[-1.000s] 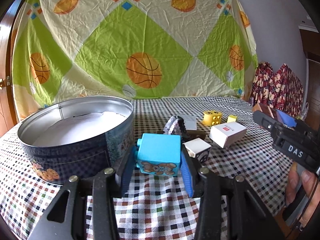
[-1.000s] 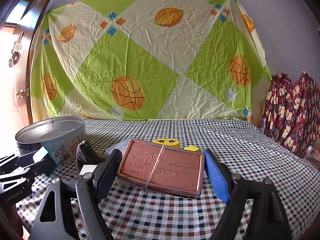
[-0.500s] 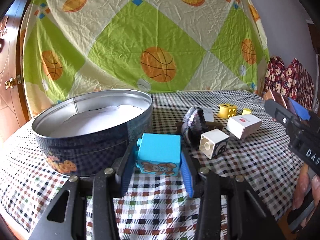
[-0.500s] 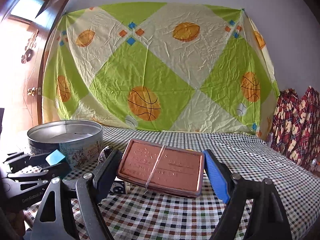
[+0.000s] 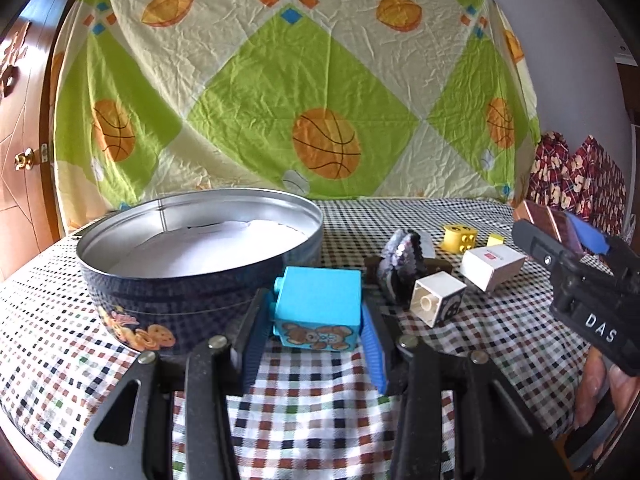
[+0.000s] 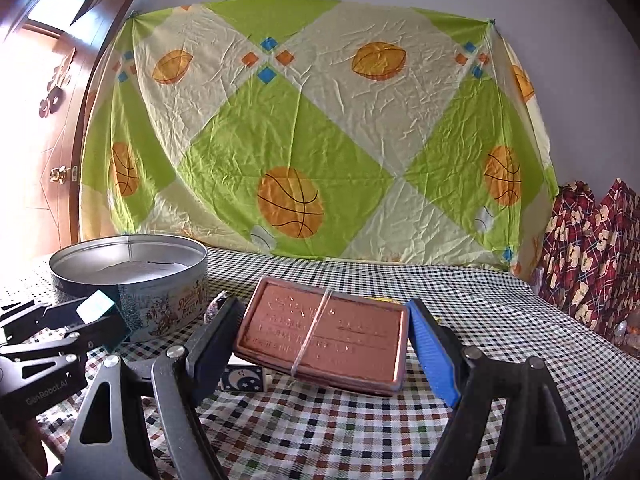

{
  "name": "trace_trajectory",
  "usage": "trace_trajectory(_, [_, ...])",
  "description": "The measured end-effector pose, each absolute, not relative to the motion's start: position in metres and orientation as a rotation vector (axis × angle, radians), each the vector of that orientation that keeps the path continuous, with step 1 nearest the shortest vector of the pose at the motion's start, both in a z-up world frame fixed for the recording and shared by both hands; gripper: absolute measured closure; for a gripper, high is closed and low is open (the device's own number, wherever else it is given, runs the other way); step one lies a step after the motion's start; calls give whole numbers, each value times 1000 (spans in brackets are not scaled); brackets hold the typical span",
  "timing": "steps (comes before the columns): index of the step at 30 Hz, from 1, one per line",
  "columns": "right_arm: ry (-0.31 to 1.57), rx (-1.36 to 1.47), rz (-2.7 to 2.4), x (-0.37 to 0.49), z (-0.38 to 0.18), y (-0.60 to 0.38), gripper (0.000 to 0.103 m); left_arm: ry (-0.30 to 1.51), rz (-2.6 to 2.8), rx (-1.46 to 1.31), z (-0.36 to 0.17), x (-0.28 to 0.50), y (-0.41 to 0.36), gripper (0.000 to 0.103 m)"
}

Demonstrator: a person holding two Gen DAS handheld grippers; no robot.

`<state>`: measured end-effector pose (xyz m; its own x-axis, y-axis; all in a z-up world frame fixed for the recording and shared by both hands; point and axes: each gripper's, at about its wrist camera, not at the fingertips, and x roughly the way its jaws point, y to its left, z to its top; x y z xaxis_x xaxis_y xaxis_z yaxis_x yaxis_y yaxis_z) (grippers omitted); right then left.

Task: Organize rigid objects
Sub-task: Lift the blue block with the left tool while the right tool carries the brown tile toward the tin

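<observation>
A blue block (image 5: 318, 306) is clamped in the left gripper (image 5: 316, 336) and a brown case (image 6: 322, 334) in the right gripper (image 6: 320, 344), both short of the paper-lined tin (image 5: 200, 272); several pieces are left near the table's (image 5: 320, 420) right edge.

Bright daylight, glare perhaps from the left; edges fisheye-warped.

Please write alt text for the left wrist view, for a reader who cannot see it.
The left hand-held gripper holds a blue toy block just in front of an open round tin on a checked tablecloth. A white block and a white box lie to the right.
</observation>
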<state>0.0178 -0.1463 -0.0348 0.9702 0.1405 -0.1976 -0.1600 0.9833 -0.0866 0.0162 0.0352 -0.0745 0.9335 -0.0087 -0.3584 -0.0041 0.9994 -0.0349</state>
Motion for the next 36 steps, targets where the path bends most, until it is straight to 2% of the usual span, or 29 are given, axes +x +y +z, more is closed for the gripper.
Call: trace_trajectory(36, [200,-150,264,15,-37,-95,20,313,19,-47,-68,7,63,61])
